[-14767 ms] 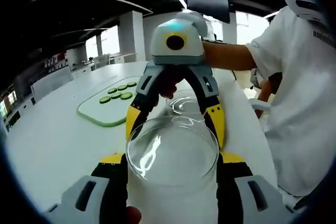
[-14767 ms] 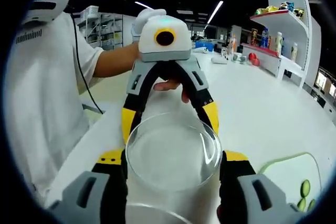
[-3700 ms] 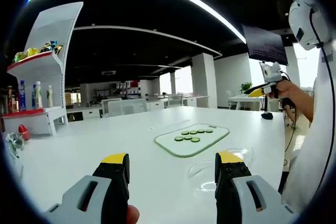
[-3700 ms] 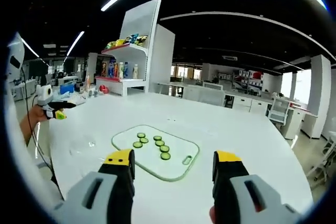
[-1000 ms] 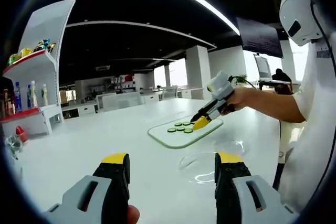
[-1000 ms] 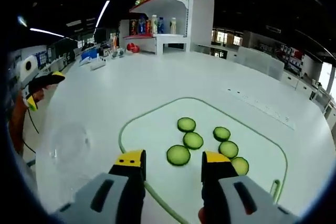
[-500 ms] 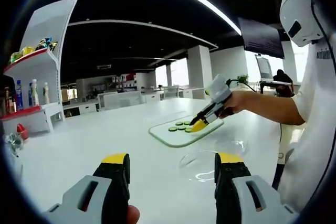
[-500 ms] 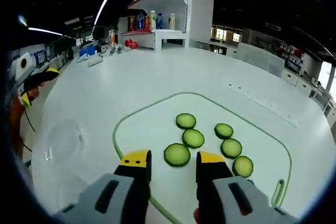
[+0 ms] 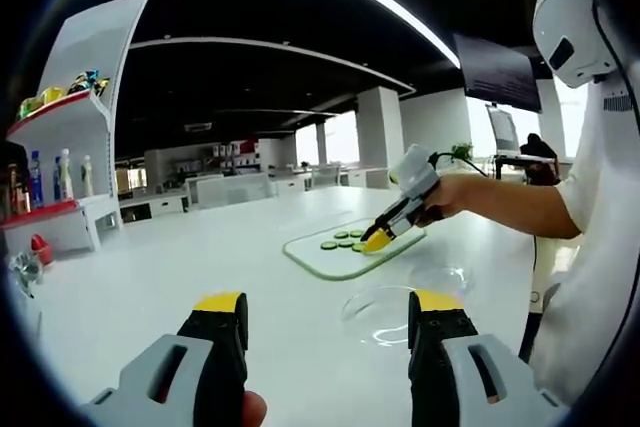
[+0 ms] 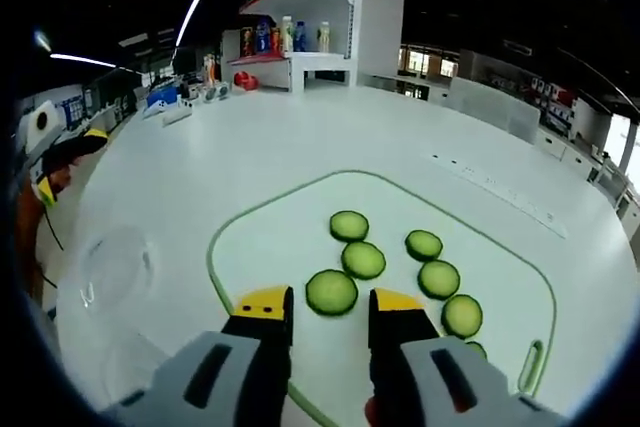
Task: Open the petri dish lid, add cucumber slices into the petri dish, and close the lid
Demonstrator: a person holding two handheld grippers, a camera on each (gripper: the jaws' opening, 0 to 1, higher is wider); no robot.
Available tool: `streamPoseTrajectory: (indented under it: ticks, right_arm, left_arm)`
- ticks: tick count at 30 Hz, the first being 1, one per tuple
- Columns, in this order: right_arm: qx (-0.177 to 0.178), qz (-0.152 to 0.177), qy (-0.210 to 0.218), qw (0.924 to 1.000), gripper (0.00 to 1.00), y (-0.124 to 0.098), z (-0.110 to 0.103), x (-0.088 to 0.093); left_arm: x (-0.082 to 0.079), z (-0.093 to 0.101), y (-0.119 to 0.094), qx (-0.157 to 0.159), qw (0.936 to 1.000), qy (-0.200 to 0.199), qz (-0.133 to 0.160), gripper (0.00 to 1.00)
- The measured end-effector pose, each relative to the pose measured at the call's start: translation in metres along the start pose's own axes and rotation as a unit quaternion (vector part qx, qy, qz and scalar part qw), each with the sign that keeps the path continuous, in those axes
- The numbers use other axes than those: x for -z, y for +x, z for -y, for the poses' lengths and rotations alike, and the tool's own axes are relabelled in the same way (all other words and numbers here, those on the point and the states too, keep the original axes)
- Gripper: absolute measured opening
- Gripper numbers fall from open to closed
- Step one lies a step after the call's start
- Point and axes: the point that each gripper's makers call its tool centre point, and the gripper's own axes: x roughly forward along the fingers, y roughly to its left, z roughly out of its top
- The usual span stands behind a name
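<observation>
Right gripper [image 10: 320, 305] has dropped closer over the cutting board [image 10: 260, 237], jaws narrowing around the nearest cucumber slice [image 10: 332, 291], not yet pinching. Left gripper [image 9: 325, 312] idles spread; open petri dish [image 9: 385, 315] just ahead. First pick is imminent.

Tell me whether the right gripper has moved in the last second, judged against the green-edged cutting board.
Yes. The right gripper has closed in on the nearest cucumber slice on the pale green-edged cutting board, its jaws narrowing around it.
</observation>
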Motion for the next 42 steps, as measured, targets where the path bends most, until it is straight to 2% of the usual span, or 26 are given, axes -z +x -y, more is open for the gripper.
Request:
streamPoseTrajectory:
  ticks: [7, 10, 32, 42]
  right_arm:
    - [-0.003, 0.0, 0.003, 1.0, 0.26, 0.001, 0.0, 0.0]
    - [-0.002, 0.001, 0.006, 1.0, 0.21, 0.001, -0.001, 0.0]
    - [-0.001, 0.014, 0.013, 0.9998, 0.2, -0.006, 0.0, -0.004]
    - [0.0, 0.025, 0.019, 0.9995, 0.2, -0.013, 0.0, -0.008]
  left_arm:
    - [-0.002, -0.001, -0.001, -0.001, 1.0, 0.0, 0.003, 0.65]
    - [-0.001, -0.001, -0.001, -0.001, 1.0, 0.0, 0.002, 0.65]
    - [-0.01, -0.005, -0.005, -0.008, 0.9999, 0.005, 0.014, 0.64]
    - [-0.013, 0.003, -0.003, 0.002, 0.9998, 0.01, 0.016, 0.64]
